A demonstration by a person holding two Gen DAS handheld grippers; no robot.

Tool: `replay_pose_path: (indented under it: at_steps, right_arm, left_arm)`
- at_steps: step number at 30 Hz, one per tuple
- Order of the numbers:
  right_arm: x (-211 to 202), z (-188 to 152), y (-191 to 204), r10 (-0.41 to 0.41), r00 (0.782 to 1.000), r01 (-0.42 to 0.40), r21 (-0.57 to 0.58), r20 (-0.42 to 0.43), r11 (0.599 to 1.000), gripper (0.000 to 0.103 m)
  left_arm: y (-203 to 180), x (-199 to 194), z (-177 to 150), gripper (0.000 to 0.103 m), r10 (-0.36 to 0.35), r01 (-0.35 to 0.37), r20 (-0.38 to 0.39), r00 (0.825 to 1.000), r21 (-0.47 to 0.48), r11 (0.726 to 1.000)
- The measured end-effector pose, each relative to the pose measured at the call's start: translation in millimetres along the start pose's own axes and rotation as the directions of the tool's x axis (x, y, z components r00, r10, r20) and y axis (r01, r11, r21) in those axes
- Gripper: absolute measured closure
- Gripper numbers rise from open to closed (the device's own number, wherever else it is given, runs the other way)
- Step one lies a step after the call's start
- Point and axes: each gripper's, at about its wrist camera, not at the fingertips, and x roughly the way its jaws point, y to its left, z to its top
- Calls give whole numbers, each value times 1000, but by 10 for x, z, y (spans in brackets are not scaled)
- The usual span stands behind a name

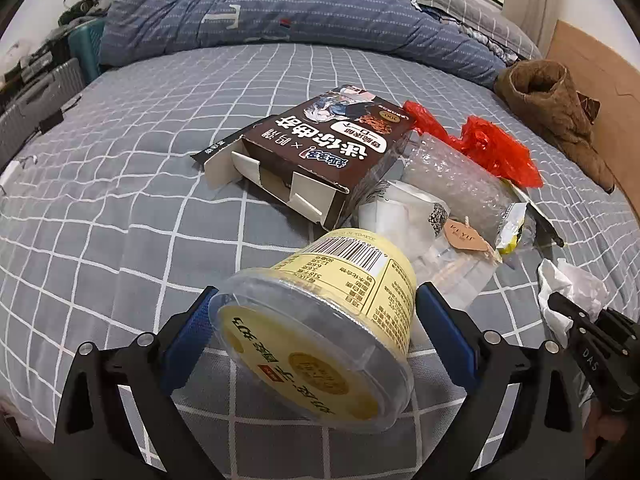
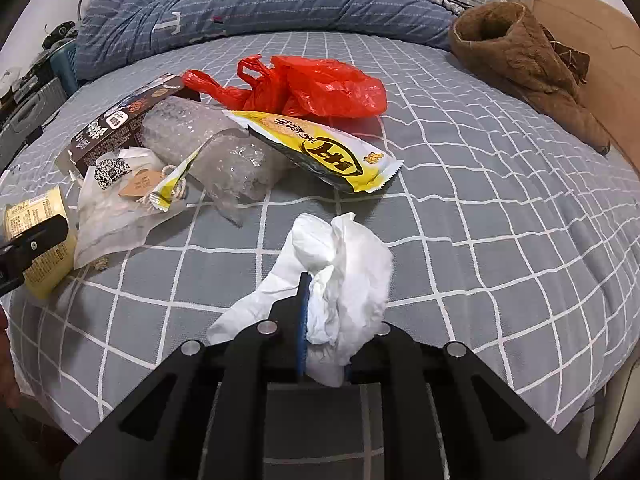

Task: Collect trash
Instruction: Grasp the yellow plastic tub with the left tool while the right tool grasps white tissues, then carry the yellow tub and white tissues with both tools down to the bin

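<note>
Crumpled tissue [image 2: 344, 280] is pinched in the right gripper [image 2: 324, 312]; left gripper [image 1: 312, 320] clamps the yellow cup [image 1: 332, 320]. Loose tissue could tear free.

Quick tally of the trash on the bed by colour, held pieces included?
Yellow: 2, cup, snack wrapper
Red: 1, bag
Brown: 1, box
White: 1, tissue
Clear: 2, bubble wrap, tagged pouch
Total: 7
</note>
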Motion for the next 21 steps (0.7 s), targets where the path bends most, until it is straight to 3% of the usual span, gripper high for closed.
replay_pose_path:
  at_steps: [14,21]
  right_arm:
    - [-184,38,19,-20,999,20,-4,25,1000,92]
    - [-194,20,57,-19,1000,20,-19,22,1000,92]
  left_arm:
    - [38,-55,-8,10,-9,9,1,1000,-11,1000]
    - [23,74,-67,5,2,-2,-27,1000,-9,1000]
